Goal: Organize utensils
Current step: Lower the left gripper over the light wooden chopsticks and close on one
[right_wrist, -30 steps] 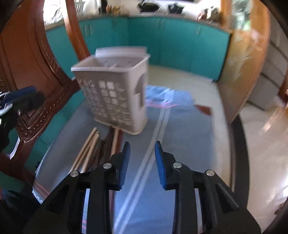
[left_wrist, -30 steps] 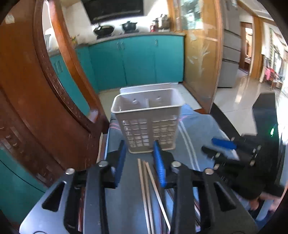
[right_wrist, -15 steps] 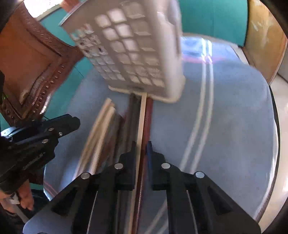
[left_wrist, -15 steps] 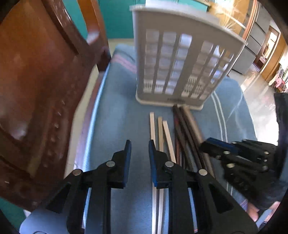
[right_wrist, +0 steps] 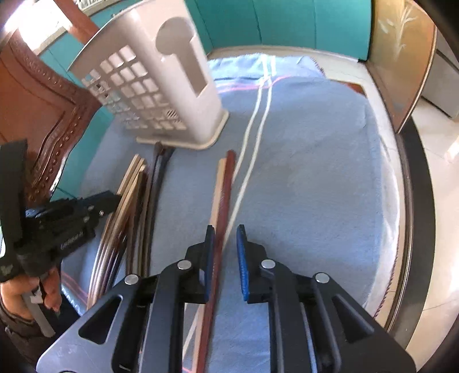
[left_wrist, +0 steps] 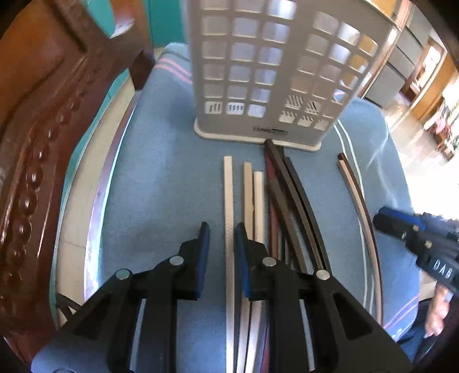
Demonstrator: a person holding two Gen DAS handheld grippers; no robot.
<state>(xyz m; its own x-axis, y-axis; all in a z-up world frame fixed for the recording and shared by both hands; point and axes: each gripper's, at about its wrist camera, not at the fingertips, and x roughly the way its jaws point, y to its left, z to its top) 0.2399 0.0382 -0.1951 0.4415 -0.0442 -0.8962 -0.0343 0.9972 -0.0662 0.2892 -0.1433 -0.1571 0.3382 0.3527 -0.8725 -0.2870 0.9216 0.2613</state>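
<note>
A white slotted utensil basket (left_wrist: 272, 69) stands upright on a blue cloth (left_wrist: 160, 178); it also shows in the right wrist view (right_wrist: 160, 83). Several chopsticks lie in front of it. My left gripper (left_wrist: 222, 232) is open, low over the cloth, with a pale silver chopstick (left_wrist: 228, 200) lying between its jaws. Dark chopsticks (left_wrist: 289, 195) lie to its right. My right gripper (right_wrist: 225, 235) is open, with a red-brown chopstick (right_wrist: 223, 200) and a pale one (right_wrist: 215, 189) lying by its left jaw, set apart from the pile (right_wrist: 134, 198).
A carved wooden chair back (left_wrist: 37, 137) rises at the table's left edge. Teal cabinets (right_wrist: 287, 23) and a wooden panel (right_wrist: 407, 57) stand beyond the table. The cloth to the right of the white stripes (right_wrist: 315, 172) holds no utensils.
Both grippers have dropped lower toward the chopsticks. The right gripper, shut on a pair half a second ago, has opened and shifted that pair rightward away from the pile. The left gripper has widened.
</note>
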